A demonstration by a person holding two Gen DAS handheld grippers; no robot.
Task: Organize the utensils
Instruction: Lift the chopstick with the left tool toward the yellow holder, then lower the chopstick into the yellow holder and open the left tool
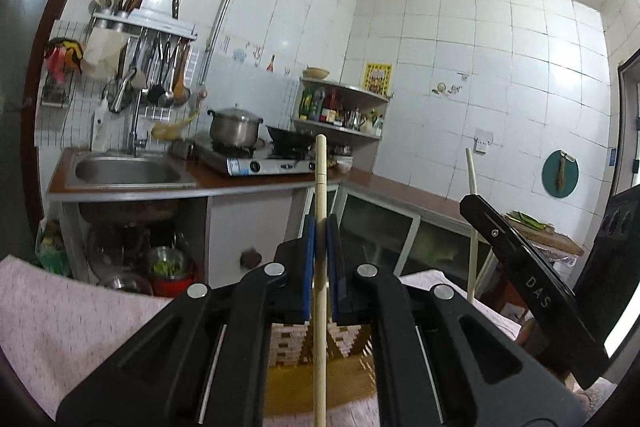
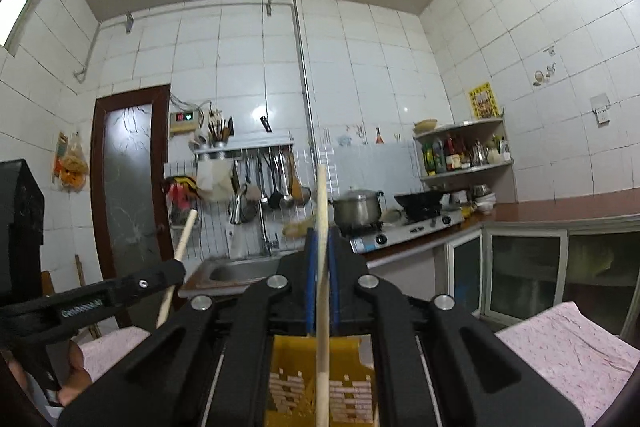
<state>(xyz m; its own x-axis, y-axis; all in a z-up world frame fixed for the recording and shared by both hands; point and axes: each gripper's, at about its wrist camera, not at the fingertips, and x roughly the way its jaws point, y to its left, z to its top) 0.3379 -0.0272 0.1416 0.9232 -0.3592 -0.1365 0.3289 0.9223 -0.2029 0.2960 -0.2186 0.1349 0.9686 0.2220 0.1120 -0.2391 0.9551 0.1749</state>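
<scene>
walls: white tile | door | window, possibly daylight

Pink cloth, yellow woven mat on it

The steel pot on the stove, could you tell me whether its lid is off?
No, the steel pot on the stove has its lid seated on top, knob showing.
</scene>
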